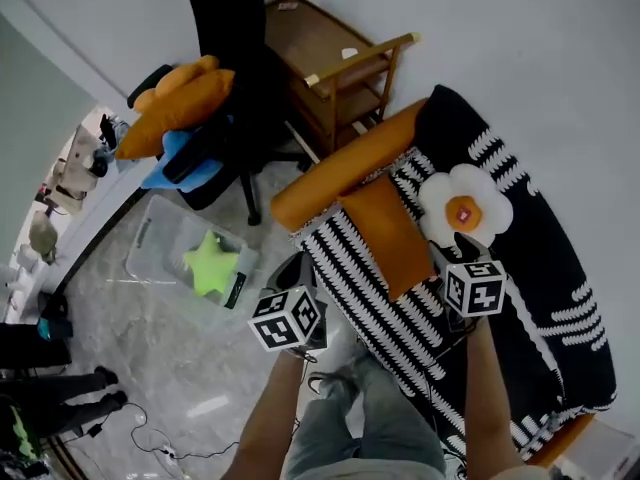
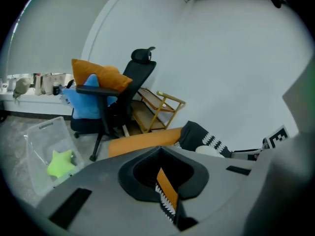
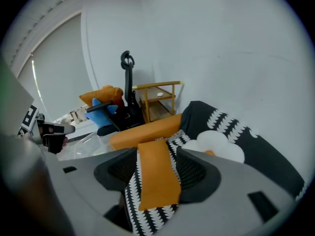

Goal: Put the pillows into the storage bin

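A clear storage bin (image 1: 150,243) (image 2: 42,132) stands on the floor and holds a green star pillow (image 1: 212,265) (image 2: 61,162). On the black-and-white sofa (image 1: 540,268) lie an orange bolster (image 1: 340,173) (image 3: 145,131), a flat orange pillow (image 1: 385,233) (image 3: 157,193) and a white flower pillow (image 1: 465,206) (image 3: 219,145). An orange pillow (image 1: 180,108) (image 2: 96,75) and a blue star pillow (image 1: 185,163) (image 2: 81,102) rest on the office chair (image 1: 235,28). My left gripper (image 1: 298,273) (image 2: 167,195) hovers by the sofa's front edge, jaws nearly together and empty. My right gripper (image 1: 458,253) (image 3: 156,173) is open above the flat orange pillow.
A wooden shelf unit (image 1: 335,68) stands against the wall between chair and sofa. A white desk (image 1: 90,218) with small items runs along the left. Cables (image 1: 160,448) lie on the marble floor. The person's legs (image 1: 370,418) are below the grippers.
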Demonstrator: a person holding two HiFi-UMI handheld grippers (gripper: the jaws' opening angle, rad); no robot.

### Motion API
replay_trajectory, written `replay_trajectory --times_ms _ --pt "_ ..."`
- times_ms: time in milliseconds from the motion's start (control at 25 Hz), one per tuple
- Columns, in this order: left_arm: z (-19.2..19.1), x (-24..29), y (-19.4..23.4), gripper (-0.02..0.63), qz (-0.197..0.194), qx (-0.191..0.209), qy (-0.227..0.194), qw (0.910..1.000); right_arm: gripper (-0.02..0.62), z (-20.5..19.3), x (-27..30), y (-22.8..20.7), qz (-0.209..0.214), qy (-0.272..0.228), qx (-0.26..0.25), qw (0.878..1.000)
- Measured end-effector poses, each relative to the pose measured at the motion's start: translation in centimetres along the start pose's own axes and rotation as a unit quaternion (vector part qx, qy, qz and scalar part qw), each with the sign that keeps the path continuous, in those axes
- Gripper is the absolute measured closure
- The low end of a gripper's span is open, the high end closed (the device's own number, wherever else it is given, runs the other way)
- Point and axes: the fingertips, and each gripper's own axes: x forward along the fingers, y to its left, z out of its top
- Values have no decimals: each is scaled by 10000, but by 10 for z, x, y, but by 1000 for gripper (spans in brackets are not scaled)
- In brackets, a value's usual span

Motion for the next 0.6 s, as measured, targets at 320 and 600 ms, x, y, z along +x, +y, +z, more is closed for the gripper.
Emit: replay_trajectory --times_ms 320,600 --pt "-12 71 -84 604 -495 566 437 9962 345 -26 -12 -105 -547 30 668 9963" --pt "-33 139 -138 604 -871 1256 840 9847 344 -49 6 -198 -1073 70 1047 9887"
